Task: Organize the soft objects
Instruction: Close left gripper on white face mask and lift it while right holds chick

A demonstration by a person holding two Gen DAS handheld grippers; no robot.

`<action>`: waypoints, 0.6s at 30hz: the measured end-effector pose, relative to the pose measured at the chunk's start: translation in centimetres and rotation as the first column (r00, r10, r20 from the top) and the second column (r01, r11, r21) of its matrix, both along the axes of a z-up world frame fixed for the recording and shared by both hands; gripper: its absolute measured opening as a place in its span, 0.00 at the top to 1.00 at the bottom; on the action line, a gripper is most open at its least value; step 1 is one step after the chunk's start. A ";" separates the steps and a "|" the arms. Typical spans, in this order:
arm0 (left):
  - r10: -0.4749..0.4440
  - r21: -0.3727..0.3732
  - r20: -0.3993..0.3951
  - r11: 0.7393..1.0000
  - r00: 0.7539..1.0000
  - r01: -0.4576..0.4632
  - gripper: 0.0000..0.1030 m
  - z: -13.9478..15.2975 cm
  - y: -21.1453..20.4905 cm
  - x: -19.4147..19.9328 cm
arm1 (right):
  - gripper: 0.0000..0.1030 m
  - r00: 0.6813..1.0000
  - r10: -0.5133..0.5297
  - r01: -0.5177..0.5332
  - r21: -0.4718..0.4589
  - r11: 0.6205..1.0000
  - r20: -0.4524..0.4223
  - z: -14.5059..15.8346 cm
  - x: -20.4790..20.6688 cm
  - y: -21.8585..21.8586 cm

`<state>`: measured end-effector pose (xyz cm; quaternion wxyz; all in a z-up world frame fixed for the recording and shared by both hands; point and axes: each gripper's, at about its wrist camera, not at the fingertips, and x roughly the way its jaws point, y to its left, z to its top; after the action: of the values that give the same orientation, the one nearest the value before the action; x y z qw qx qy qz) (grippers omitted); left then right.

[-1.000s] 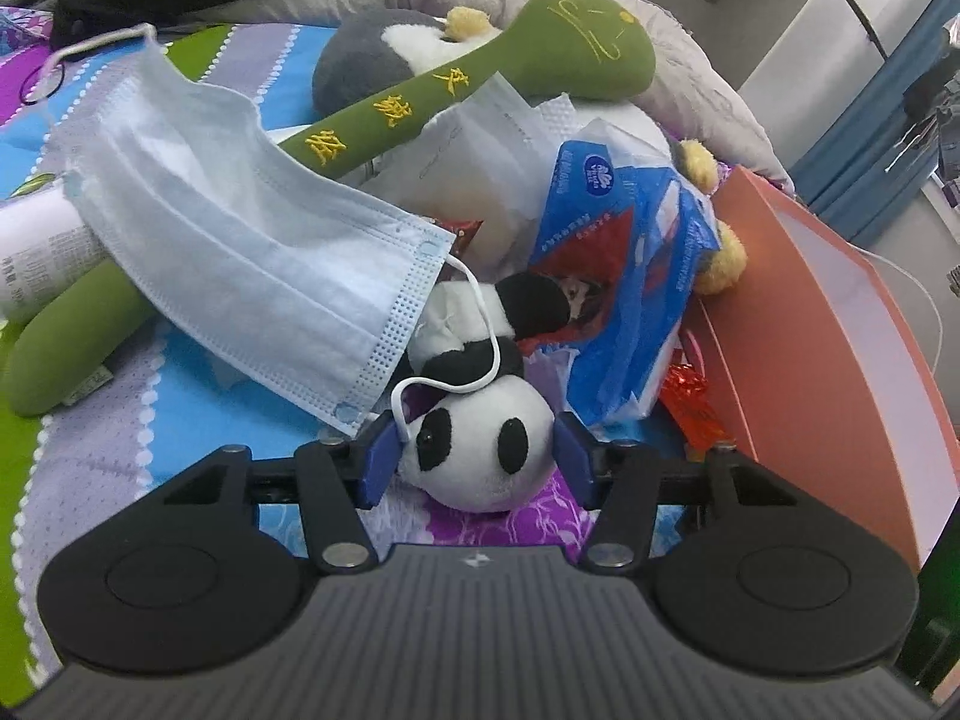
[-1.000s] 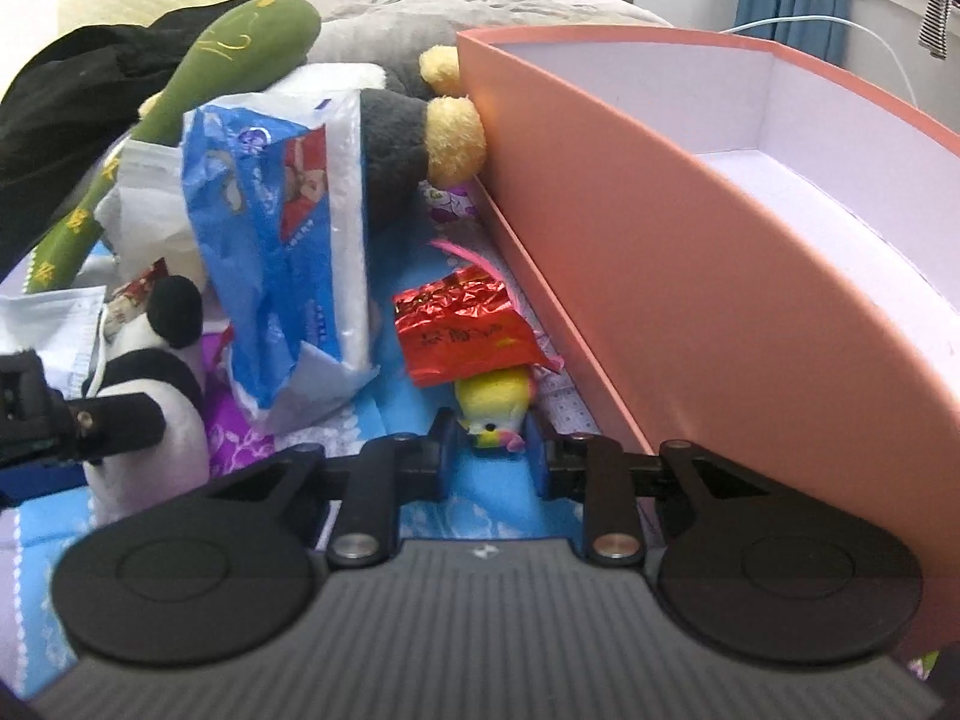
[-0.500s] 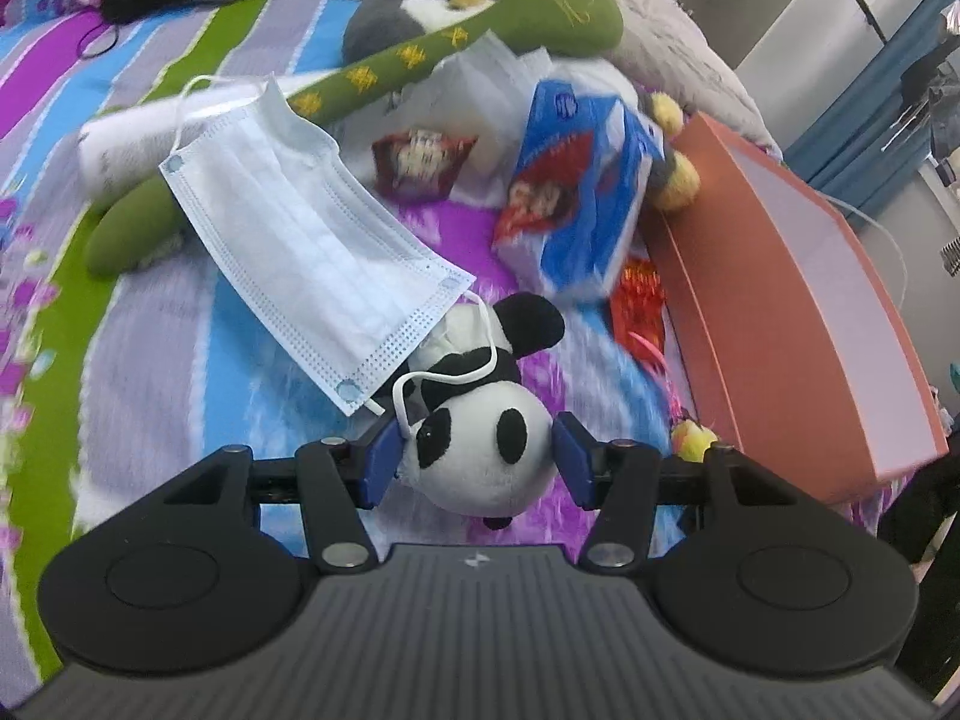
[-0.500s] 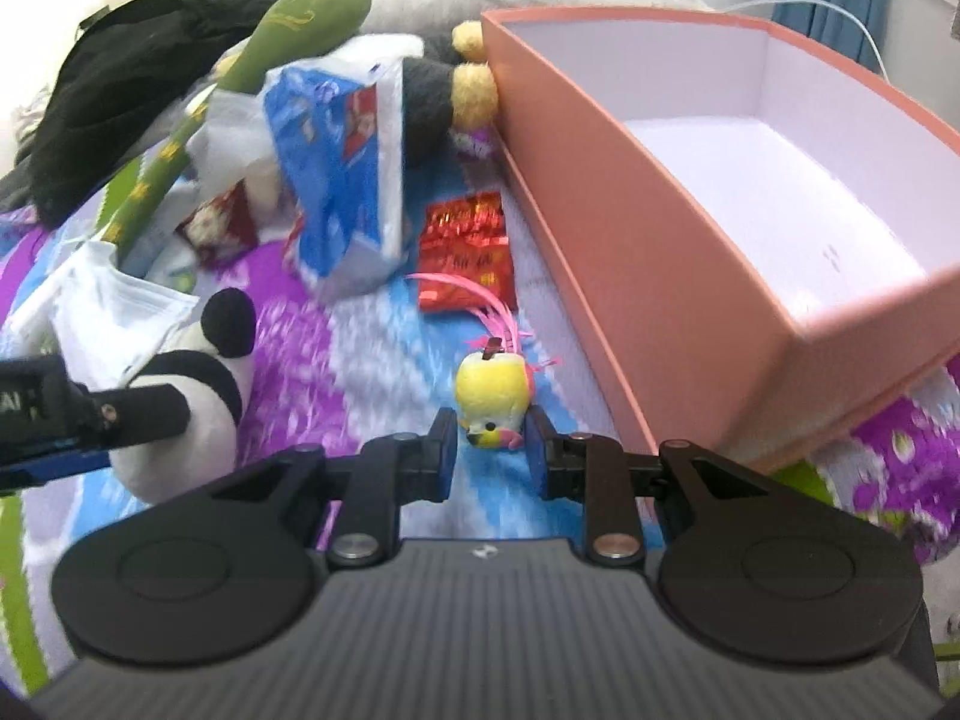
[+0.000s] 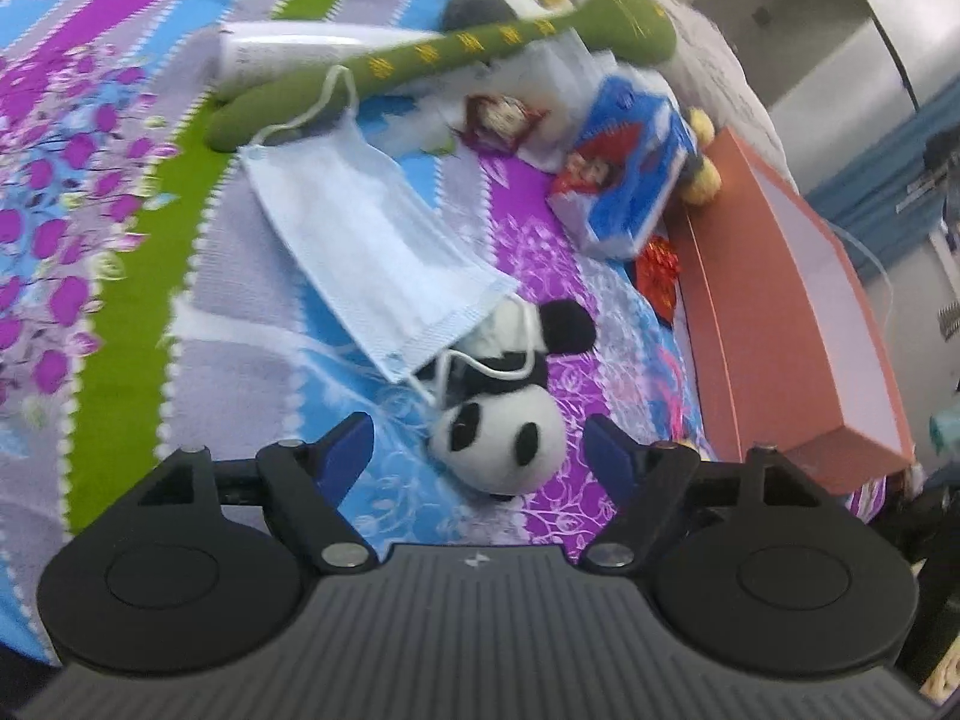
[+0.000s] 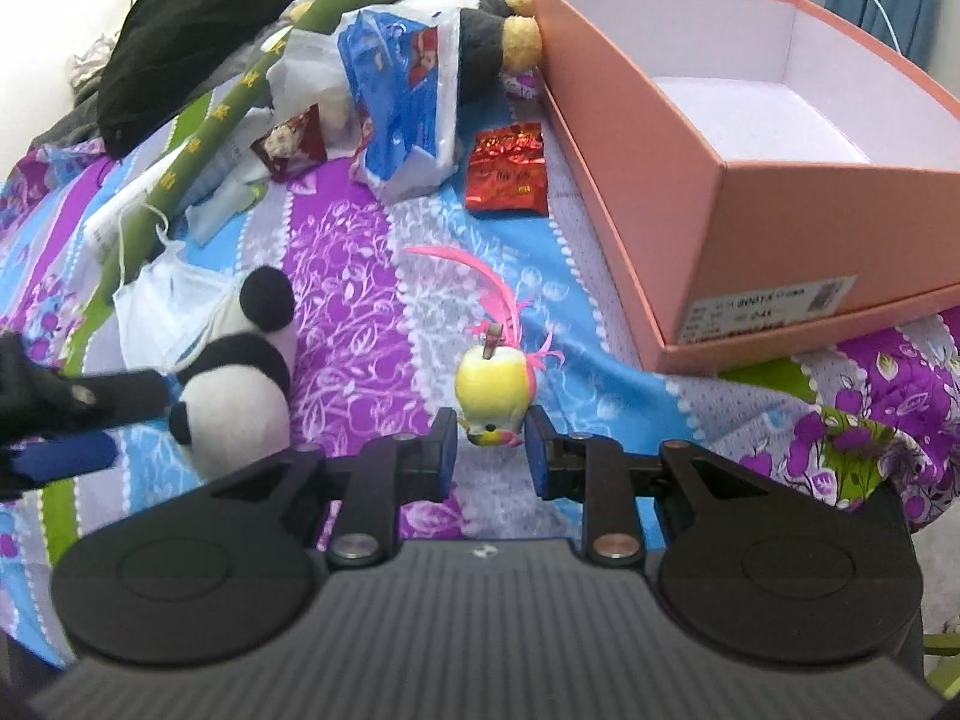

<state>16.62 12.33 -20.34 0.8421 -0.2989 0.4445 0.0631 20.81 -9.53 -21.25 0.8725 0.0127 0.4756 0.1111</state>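
Observation:
A black-and-white panda plush (image 5: pixel 501 438) lies between the fingers of my left gripper (image 5: pixel 477 441). The jaws are opening, and the blue pads (image 5: pixel 348 450) stand clear of the panda on both sides. The ear loop of a blue face mask (image 5: pixel 372 246) is hooked over the panda. My right gripper (image 6: pixel 489 450) is shut on a small yellow bird toy (image 6: pixel 492 390) with pink feathers, held above the bedspread. In the right wrist view the panda (image 6: pixel 240 384) sits at the left beside the left gripper's finger (image 6: pixel 114 399).
An open orange box (image 6: pixel 630 138) with a white inside stands at the right on the flowered bedspread (image 6: pixel 354 276). Further back lie a long green plush (image 5: pixel 456 54), a blue tissue pack (image 5: pixel 630 180), a red foil packet (image 6: pixel 507 168), a grey plush (image 6: pixel 486 54) and black clothing (image 6: pixel 198 18).
The left jaws have spread and let go of the panda. Both grippers pulled back from the pile, the mask trailing with the panda. The right gripper kept the bird toy.

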 end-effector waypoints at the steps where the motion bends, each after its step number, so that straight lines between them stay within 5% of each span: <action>1: 0.020 -0.006 0.001 1.000 1.000 -0.020 0.21 0.0 0.5 -0.3 | 0.73 1.000 0.000 0.000 -0.001 1.000 -0.001 0.0 0.0 0.0; 11: 0.205 -0.112 0.043 0.974 0.978 -0.199 0.24 -1.9 5.2 1.8 | 0.73 1.000 0.026 -0.025 -0.023 0.999 0.016 0.2 0.5 0.6; 18: 0.208 -0.111 0.003 0.972 0.978 -0.206 0.43 -4.0 6.2 5.7 | 0.73 0.999 0.035 -0.035 -0.028 0.999 -0.007 -0.6 1.3 1.0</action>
<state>22.28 18.50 -24.31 0.8165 -0.3900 0.4074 0.1237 22.13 -8.56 -21.85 0.8690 -0.0075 0.4801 0.1195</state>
